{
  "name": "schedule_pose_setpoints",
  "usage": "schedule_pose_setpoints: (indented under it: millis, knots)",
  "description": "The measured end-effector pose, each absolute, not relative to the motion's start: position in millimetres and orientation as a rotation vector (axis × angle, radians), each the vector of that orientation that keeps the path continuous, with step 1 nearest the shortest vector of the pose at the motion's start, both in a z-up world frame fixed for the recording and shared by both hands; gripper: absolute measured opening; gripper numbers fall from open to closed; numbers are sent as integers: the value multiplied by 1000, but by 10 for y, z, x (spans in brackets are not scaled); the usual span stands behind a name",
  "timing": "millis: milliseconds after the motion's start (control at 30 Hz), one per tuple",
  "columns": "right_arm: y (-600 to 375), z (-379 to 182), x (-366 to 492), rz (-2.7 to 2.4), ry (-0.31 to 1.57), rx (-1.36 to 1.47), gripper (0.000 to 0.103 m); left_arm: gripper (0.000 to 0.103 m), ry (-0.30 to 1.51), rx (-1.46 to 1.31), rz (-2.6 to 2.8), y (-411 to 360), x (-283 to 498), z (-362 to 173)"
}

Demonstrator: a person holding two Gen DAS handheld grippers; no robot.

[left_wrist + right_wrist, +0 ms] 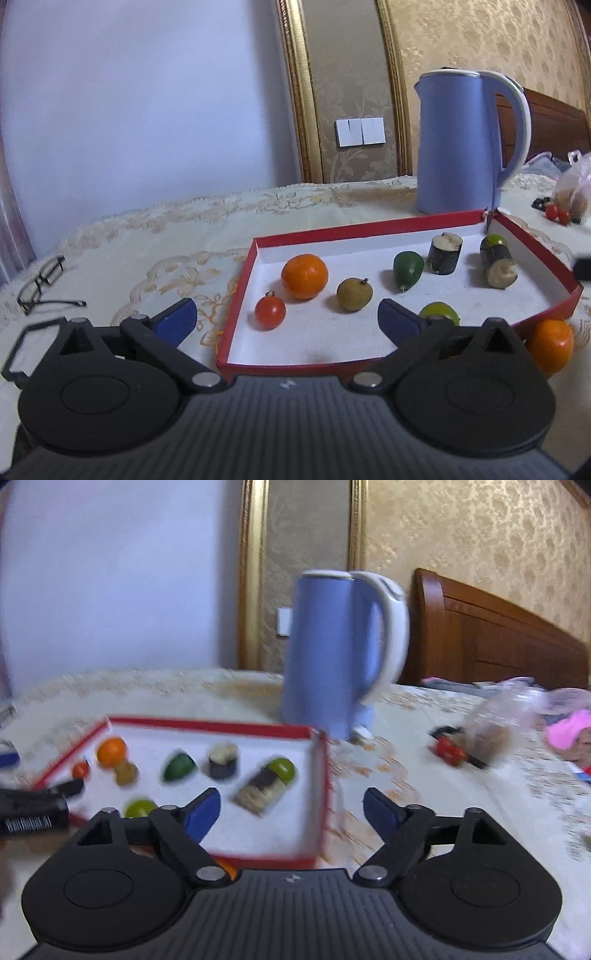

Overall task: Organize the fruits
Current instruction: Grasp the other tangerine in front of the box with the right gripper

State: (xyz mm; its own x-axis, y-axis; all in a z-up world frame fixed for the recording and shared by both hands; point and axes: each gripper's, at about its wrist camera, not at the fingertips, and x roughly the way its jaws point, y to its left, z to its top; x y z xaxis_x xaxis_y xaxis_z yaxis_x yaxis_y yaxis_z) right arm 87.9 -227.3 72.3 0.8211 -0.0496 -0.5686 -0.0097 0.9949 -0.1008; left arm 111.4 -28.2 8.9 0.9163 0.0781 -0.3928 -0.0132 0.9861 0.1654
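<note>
Embroidered table (155, 236) carries red box (369, 223) of fruit beside blue kettle (458, 144); left gripper (286, 321) and right gripper (291, 808) both spread wide, nothing pinched.

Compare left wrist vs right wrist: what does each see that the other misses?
Left wrist only: black-framed glasses on the embroidered tablecloth, white wall switches, and the whole orange lying outside the red-rimmed box.

Right wrist only: wooden headboard and a pink item at the far right.

Both: blue electric kettle, the box holding an orange, red tomato, brown longan and green fruits, plus red cherry tomatoes beside a plastic bag.
</note>
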Motion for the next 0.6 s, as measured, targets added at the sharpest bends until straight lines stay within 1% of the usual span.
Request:
schedule_pose_setpoints:
  millis: [133, 267, 333, 400, 500, 600]
  knots:
    - [-2077, 579, 589, 37, 558, -236, 88, 103, 379, 191, 88, -316, 1089, 90]
    - [-1935, 455, 547, 106, 583, -270, 86, 103, 407, 181, 100, -270, 1146, 67]
    - [-1907, 411, 583, 106, 605, -285, 81, 103, 416, 176, 106, -252, 1159, 60]
    - [-1930, 386, 628, 124, 628, -273, 72, 103, 421, 170, 103, -239, 1162, 60]
    - [-1934, 348, 648, 153, 652, -259, 69, 103, 422, 162, 96, -227, 1156, 66]
    - [-1907, 296, 687, 169, 673, -262, 69, 103, 418, 162, 96, -223, 1143, 70]
